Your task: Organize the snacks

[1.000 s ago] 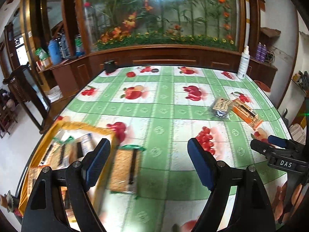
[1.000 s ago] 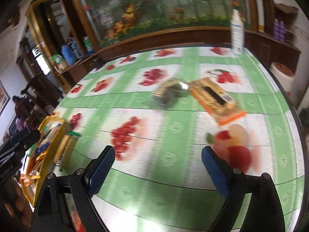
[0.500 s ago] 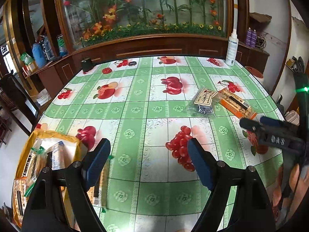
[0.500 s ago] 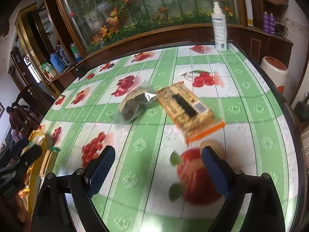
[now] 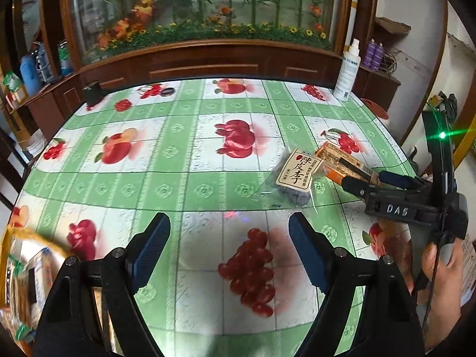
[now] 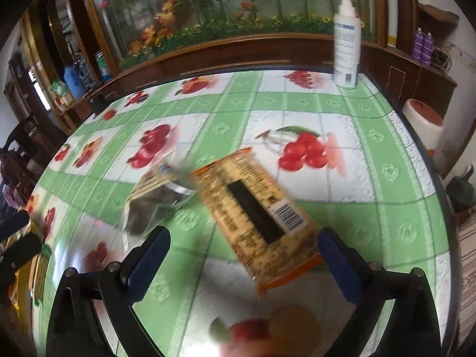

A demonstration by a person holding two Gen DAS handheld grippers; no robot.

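An orange cracker packet lies flat on the fruit-print tablecloth, barcode side up. Its near end sits between the pads of my right gripper, whose jaws are opening and do not touch it. Left of it lies a clear bag of dark plums with a tan label. In the left wrist view the plum bag and the orange packet lie ahead to the right, with the right gripper reaching over the packet. My left gripper hangs open over printed grapes, holding nothing. A yellow basket of snacks sits at lower left.
A white spray bottle stands at the table's far right edge. A small black object sits at the far left. A wooden cabinet with a flower display runs behind the table. A white and orange stool stands beyond the right edge.
Both grippers have moved right and forward across the table toward the two packets. The basket has slid to the left edge of the left view. The right jaws have widened.
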